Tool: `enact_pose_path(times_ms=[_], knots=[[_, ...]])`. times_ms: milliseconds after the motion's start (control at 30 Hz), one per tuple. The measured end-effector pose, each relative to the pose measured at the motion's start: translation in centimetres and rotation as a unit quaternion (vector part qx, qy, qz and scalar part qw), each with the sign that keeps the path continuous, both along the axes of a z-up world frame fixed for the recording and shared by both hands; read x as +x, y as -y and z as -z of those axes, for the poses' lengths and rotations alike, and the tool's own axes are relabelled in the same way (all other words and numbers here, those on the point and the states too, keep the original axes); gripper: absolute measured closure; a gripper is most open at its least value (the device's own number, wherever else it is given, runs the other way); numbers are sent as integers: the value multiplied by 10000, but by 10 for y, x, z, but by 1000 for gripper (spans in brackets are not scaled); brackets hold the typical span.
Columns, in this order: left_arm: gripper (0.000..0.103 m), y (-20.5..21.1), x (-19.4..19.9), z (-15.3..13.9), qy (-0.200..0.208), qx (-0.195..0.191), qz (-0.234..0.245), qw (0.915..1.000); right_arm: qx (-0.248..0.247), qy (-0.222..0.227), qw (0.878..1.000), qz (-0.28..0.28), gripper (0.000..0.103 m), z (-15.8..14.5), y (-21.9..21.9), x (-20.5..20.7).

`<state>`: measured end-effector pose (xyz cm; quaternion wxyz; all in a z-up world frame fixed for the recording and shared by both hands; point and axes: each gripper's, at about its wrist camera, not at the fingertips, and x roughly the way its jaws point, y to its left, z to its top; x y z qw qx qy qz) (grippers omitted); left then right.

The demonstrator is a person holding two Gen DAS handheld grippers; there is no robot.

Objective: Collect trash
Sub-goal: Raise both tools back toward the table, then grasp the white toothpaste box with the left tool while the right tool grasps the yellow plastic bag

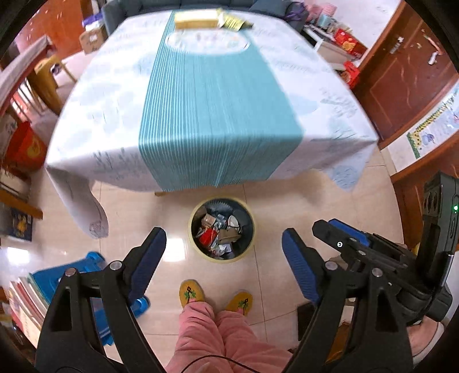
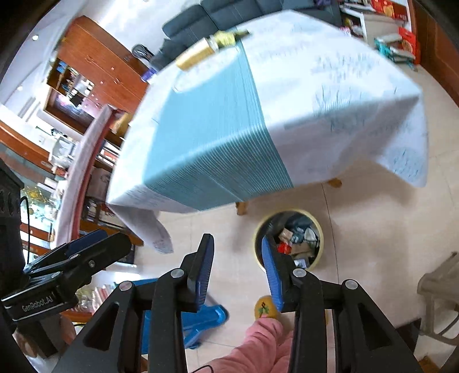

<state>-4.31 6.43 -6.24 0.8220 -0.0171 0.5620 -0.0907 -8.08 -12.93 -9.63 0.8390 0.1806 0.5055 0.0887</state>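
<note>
Both hand-held grippers, left (image 1: pixel 223 255) and right (image 2: pixel 238 269), are hanging empty with jaws apart above the full trash bin (image 1: pixel 221 232); remaining yellow wrappers (image 1: pixel 226 18) are sitting far ahead on the desk (image 1: pixel 218 94), likely calling for a forward reach.

The floor (image 1: pixel 301 200) is shiny, smooth tile. A soft cloth (image 1: pixel 218 109) covers the table. The bin (image 1: pixel 222 229) holds crumpled paper and card. The cabinet (image 2: pixel 94 60) is glossy wood.

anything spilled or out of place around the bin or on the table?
No spill visible. The trash bin stands upright on the floor, its litter inside. Both the left gripper and right gripper are open and hold nothing. Only leftover: a yellow box and gold packets at the table's far edge, blurred.
</note>
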Motion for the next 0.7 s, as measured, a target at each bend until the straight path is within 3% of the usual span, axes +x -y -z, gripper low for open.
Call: enact_pose_path(times_ms=[133,433,700], knots=[[22,7,-5,-41,208,-19,128,9997,26,302,9995,-30,66,-42,-1,-7],[22,26,0,-137,1093,40,187,9938,-14,1053,9944,-105,61,-133,15,-6],[22,40,6,-183,1574,66,261,9872,-107,1482,9886,-223,60,-179,20,20]])
